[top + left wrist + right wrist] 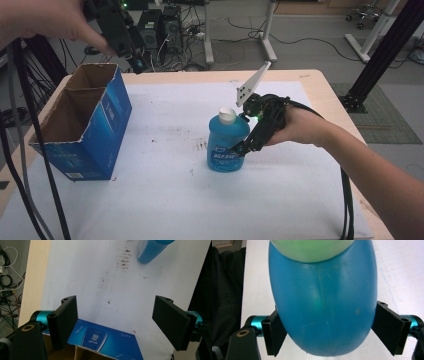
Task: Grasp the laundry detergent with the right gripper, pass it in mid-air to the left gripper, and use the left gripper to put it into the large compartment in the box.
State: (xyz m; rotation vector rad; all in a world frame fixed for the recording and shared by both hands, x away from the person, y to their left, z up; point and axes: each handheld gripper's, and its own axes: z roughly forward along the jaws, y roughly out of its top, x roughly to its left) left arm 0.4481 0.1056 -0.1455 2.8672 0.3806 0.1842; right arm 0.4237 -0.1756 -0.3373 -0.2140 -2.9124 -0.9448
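A blue bottle [227, 145] with a pale cap [227, 115] stands upright on the white sheet near the table's middle. My right gripper [239, 149] comes in from the right and is shut on its lower body. In the right gripper view the bottle [322, 310] sits between both pads, which press its sides. An open-topped blue cardboard box [85, 125] stands at the left. My left gripper [134, 59] hovers above the box's far end, open with nothing between its jaws. The left gripper view looks down past the gripper [116, 322] on the box rim [105, 340] and the bottle [152, 250].
The white sheet [165, 200] covers most of the wooden table [320, 82] and carries small brown stains [202, 145] left of the bottle. Black cables [22, 165] hang over the table's left edge. Computer cases and wires [160, 30] lie on the floor beyond the far edge.
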